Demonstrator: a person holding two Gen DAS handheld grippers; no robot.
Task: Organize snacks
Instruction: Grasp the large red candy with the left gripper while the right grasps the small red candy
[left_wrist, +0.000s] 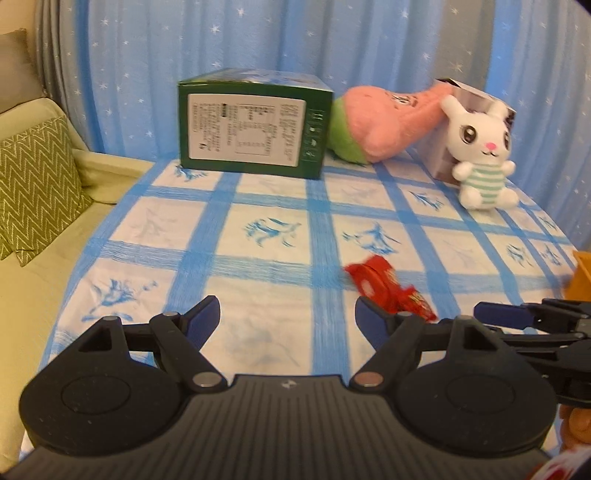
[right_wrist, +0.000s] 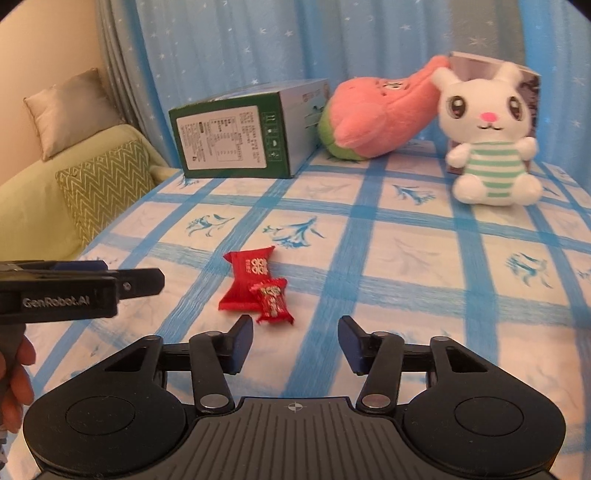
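checked tablecloth (right_wrist: 406, 280); two red candies (right_wrist: 258, 286); both grippers empty.

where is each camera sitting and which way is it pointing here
Left wrist: sits on the left gripper, looking forward and down across the checked tablecloth; its own open fingers show, with the right gripper entering at the right edge.
Right wrist: sits on the right gripper, aimed the same way; its own open fingers show, plus the left gripper and a hand at the left edge.
Shared: red snack packets, green box, pink plush, white bunny, blue curtain.
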